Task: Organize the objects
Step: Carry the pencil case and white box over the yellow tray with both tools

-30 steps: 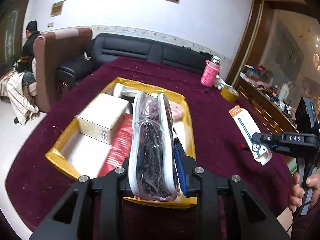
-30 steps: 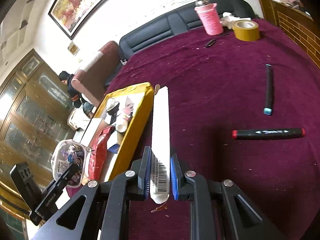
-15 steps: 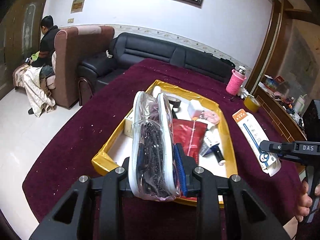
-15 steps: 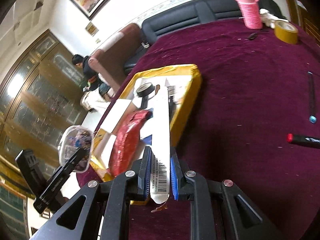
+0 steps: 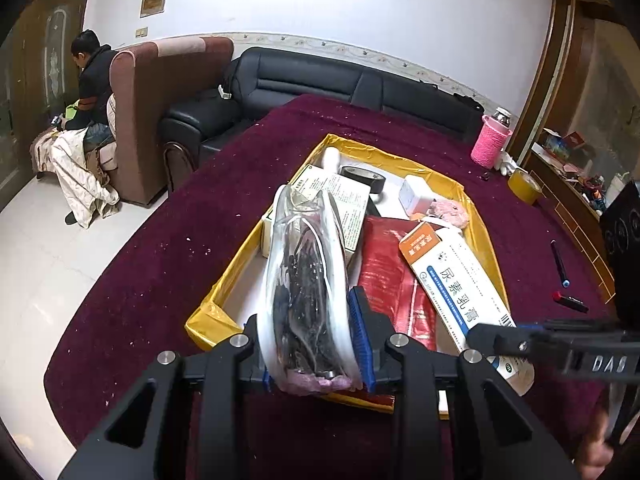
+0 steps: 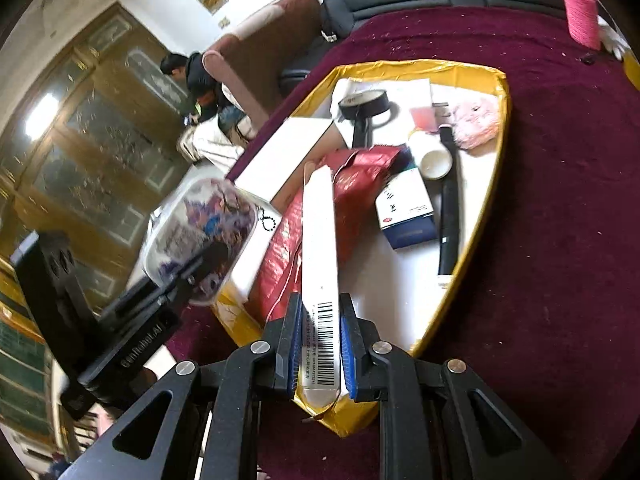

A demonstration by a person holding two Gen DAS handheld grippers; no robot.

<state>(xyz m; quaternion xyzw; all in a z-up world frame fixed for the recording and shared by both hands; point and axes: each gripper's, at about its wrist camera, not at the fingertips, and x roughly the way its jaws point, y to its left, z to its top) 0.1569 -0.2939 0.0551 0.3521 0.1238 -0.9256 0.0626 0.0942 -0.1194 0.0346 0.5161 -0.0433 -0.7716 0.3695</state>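
Note:
My left gripper [image 5: 316, 344] is shut on a clear plastic pouch [image 5: 306, 280] of dark small items and holds it above the near left corner of the yellow tray [image 5: 212, 320]. My right gripper [image 6: 320, 344] is shut on a long white ointment box [image 6: 320, 248] with a barcode and holds it over the tray's near end [image 6: 352, 416], above a red foil bag [image 6: 288, 240]. The box also shows in the left wrist view [image 5: 460, 280], and the pouch in the right wrist view [image 6: 204, 232].
The tray holds a white carton [image 5: 340, 204], black tape roll [image 6: 364, 104], pink fluffy item [image 6: 476, 120], blue-white box [image 6: 408, 212] and black pen [image 6: 448, 224]. On the maroon cloth lie markers [image 5: 558, 264], a pink cup [image 5: 496, 140] and yellow tape [image 5: 524, 186].
Both grippers moved toward the tray with their loads. The white box has come from beside the tray's right edge to over its contents; the pouch has shifted to the near left corner.

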